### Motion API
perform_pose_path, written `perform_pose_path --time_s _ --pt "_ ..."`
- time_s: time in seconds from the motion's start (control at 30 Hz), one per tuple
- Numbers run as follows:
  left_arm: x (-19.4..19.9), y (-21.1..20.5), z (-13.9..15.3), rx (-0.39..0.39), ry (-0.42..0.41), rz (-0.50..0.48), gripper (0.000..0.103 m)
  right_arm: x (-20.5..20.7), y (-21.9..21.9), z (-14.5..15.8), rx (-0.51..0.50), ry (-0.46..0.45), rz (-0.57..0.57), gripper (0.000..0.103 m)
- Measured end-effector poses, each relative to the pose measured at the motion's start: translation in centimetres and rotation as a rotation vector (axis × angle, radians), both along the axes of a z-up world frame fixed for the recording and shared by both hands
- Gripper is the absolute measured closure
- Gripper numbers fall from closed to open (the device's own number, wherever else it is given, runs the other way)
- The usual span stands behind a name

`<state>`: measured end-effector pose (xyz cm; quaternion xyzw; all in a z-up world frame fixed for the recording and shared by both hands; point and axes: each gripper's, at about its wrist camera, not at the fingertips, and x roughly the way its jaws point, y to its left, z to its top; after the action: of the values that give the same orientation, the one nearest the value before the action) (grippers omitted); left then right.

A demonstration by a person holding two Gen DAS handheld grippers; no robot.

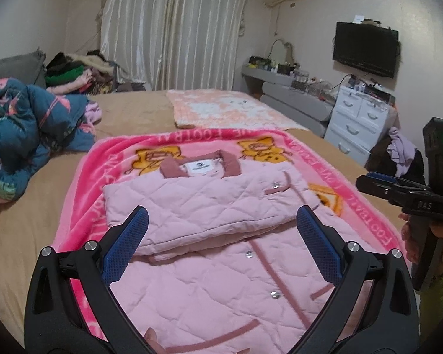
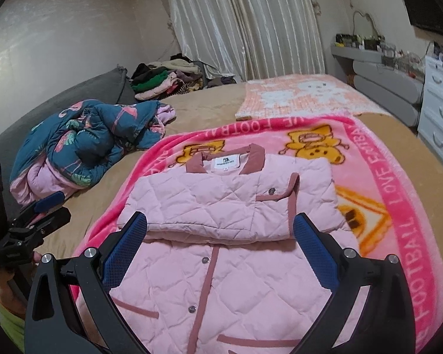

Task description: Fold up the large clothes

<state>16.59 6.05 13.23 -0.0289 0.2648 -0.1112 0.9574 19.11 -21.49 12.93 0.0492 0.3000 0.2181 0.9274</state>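
Left wrist view: pale pink quilted jacket (image 1: 203,206) lies on the bright pink cartoon fleece blanket (image 1: 333,177) on the bed, sleeves folded across the chest.
Left gripper (image 1: 223,218) and right gripper (image 2: 220,224) both spread wide, holding nothing. Next fold, my read: pinch hem corners evenly, lift together, lay toward collar. Hem cut off below both views.

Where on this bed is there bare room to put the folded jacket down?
Bare tan sheet lies between the blue quilt and the pink blanket, and beyond toward the clothes pile. A tan strip also runs right of the pink blanket. Crowded: the jacket fills the blanket's middle, and the peach blanket covers the far right.
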Motion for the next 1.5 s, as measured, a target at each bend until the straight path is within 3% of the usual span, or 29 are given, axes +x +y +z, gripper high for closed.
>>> perform_pose_path --time_s 0.33,0.57,0.97,1.5 --pt "-2.5 -2.0 1.8 0.012 -0.028 0.0 0.009 -3.3 -1.9 1.9 0.006 -0.054 0.024 0.004" --pt "-3.9 -2.7 1.5 0.029 -0.014 0.01 0.009 -5.2 -2.8 1.8 -0.006 -0.065 0.031 0.004" --pt "-6.6 -3.5 -1.7 0.044 0.058 0.004 0.009 -7.8 -4.1 -0.3 -0.05 -0.06 0.067 0.004" --pt "-8.9 -2.1 -6.7 0.046 0.15 0.097 0.009 -9.9 -6.5 -4.0 -0.094 -0.006 0.048 0.004"
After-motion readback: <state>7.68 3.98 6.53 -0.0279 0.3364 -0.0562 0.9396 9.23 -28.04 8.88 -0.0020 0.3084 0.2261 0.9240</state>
